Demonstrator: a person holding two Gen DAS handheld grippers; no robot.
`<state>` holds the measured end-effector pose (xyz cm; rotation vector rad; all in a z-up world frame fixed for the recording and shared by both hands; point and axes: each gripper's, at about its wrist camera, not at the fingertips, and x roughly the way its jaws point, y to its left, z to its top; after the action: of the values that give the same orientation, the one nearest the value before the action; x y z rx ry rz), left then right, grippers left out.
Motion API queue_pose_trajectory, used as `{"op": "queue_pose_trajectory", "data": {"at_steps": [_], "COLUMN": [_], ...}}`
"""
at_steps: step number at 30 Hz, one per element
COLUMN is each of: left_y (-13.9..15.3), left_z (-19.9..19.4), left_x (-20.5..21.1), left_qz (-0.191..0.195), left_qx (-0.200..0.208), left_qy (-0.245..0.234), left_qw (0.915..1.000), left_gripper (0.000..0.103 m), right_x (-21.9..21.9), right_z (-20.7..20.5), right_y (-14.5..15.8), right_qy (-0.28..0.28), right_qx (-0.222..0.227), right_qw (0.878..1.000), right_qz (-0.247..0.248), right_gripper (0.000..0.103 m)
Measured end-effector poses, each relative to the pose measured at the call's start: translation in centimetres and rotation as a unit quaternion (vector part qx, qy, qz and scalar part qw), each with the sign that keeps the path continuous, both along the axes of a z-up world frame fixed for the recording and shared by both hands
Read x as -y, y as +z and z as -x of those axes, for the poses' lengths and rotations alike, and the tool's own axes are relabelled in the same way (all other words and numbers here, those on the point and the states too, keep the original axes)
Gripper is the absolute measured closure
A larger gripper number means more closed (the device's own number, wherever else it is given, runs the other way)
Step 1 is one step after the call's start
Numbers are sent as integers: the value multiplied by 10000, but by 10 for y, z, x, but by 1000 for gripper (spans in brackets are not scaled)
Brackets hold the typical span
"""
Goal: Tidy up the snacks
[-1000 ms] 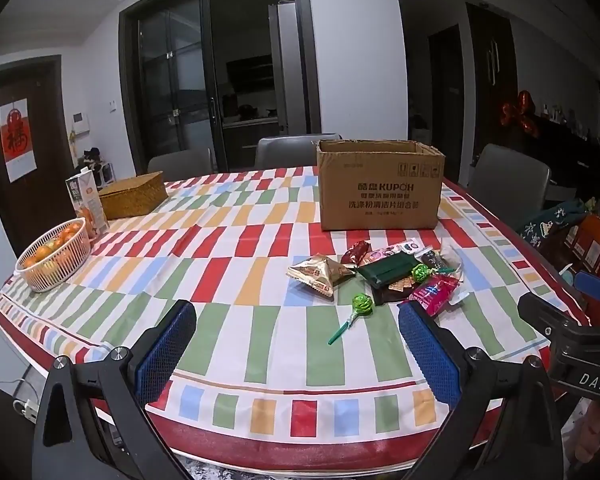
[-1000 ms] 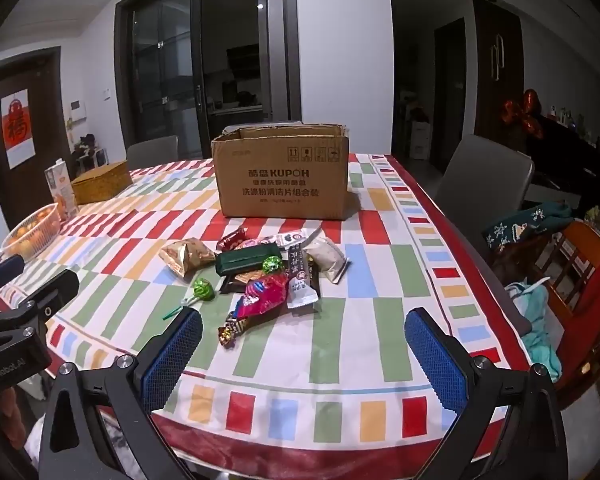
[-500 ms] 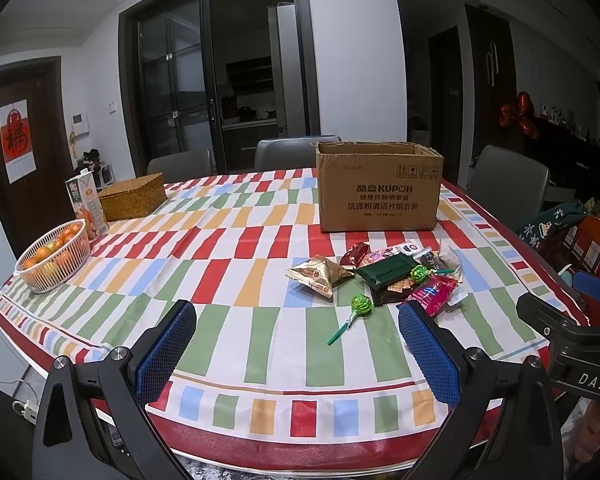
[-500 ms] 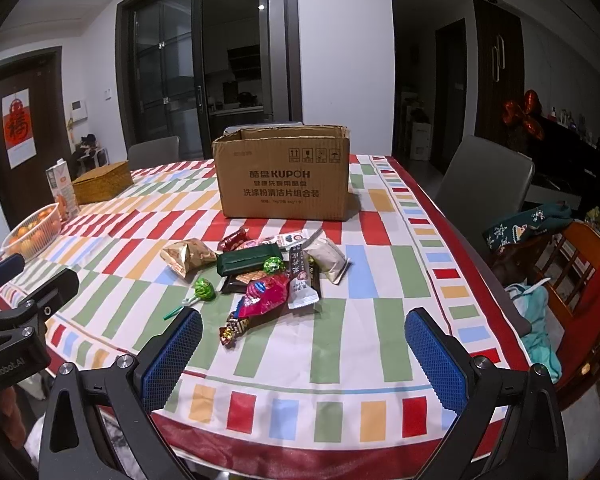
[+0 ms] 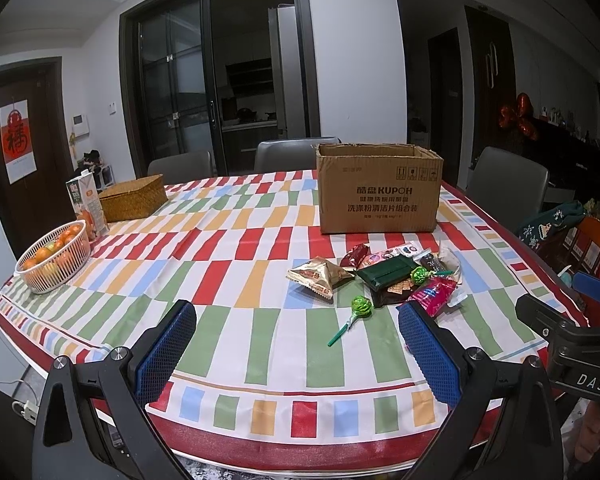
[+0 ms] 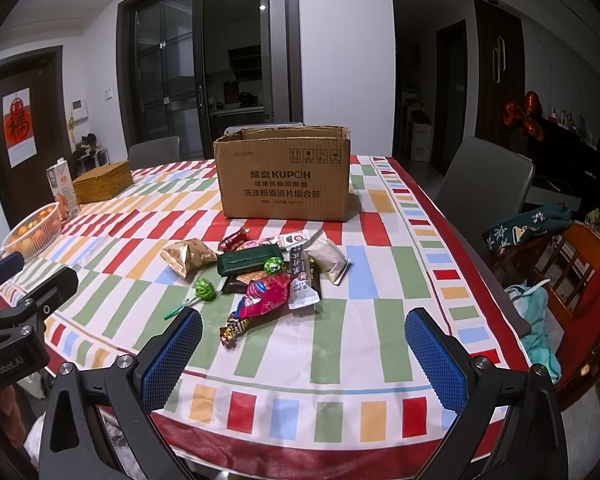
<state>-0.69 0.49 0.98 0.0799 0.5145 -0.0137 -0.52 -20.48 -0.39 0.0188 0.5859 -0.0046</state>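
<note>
- Nothing on the surface (image 5: pixel 236 312) has shifted since the earlier frames; both wrist views have only drifted slightly, and the snacks lie as they did.
- Left claw (image 5: pixel 296 354) hangs over the near edge at the bottom of its frame, jaws spread wide, blue pads (image 5: pixel 166 354) bare, touching nothing.
- Right claw (image 6: pixel 304 360) sits likewise at the bottom of its frame, spread wide and empty; in the left view only part of it shows at the right edge.
- Snack pile (image 6: pixel 268 268) lies mid-frame, in front of the open cardboard box (image 6: pixel 286 178), apart from it.
- Within the pile, a dark green packet (image 6: pixel 250 262) lies over a brown wrapper that is mostly hidden; a pink packet (image 6: pixel 266 294) overlaps neighbours, so several edges are hard to separate.
- Gold triangular packet (image 5: pixel 320 276) lies at the pile's left, just beside the rest.
- Green lollipop (image 5: pixel 360 308) lies nearest the left claw, stick pointing toward the lower left; in the right view the stick's end runs behind the left pad.
- A small dark twisted candy (image 6: pixel 232 328) lies alone at the pile's near side.
- Box contents cannot be seen from either view.
- At the left of the frame stand a fruit basket (image 5: pixel 56 258), a juice carton (image 5: pixel 86 206) and a woven box (image 5: pixel 134 198), well apart from the snacks.
</note>
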Motion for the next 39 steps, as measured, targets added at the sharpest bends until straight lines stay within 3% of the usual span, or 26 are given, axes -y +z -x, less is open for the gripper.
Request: {"op": "queue_pose_trajectory", "data": {"at_steps": [39], "left_y": [2], "left_z": [-1], "left_x": [-1], "left_qz": [-9], "left_qx": [-10], "left_qy": [-2], "left_qw": [10000], "left_gripper": [0], "right_x": [-3], "right_z": [0], "right_y": [0], "right_qy": [39], "right_qx": [-21], "right_qw": [10000], "right_qz": [26], "right_gripper": [1]}}
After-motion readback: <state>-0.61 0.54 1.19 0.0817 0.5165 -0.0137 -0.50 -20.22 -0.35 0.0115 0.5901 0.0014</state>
